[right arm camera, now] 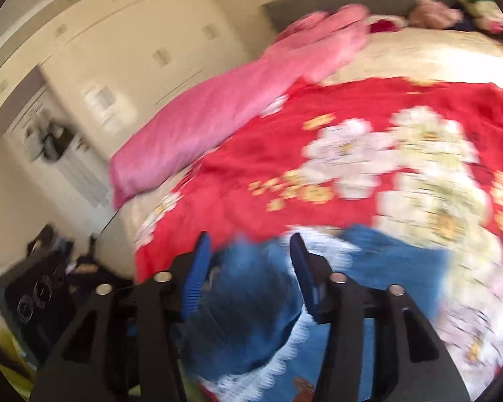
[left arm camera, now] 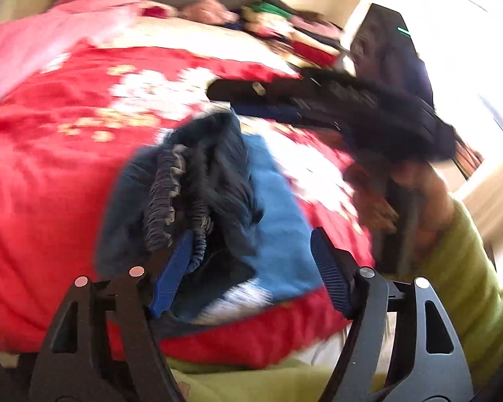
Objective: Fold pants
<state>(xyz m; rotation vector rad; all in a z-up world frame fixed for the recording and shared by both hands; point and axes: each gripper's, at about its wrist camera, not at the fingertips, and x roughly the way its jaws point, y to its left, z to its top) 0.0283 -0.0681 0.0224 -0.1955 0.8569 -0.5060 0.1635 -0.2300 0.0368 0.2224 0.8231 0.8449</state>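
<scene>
The left gripper (left arm camera: 251, 264) hangs with its jaws spread wide over a rumpled pair of dark blue pants (left arm camera: 198, 187), gripping nothing; its blue ribbed pads (left arm camera: 172, 274) flank the gathered elastic waistband (left arm camera: 161, 207), the left pad touching or just beside the fabric, though blur makes contact hard to judge. The pants lie bunched on a red floral bedspread (left arm camera: 43, 174), partly over a lighter blue cloth (left arm camera: 278, 221) that carries a white lace edge (left arm camera: 238, 298).

In the right wrist view, the right gripper (right arm camera: 251, 271) is likewise wide open and closes on nothing, its blue fingers (right arm camera: 198, 278) poised above the same heap of blue fabric (right arm camera: 251, 294) near the front edge of the bedspread (right arm camera: 352, 110). White lace trim (right arm camera: 285, 355) runs along the cloth below the fingers. Motion blur softens both views.

From the left wrist camera, the right gripper (left arm camera: 218, 90) reaches across the bed above the pants, held by a hand (left arm camera: 415, 197) in a lime-green sleeve (left arm camera: 469, 268). A pink quilt (right arm camera: 224, 114) lies rolled along the far side of the bed, with a heap of assorted clothes (left arm camera: 285, 23) at the headboard end. Cream wardrobe doors (right arm camera: 134, 33) line the wall beyond.
</scene>
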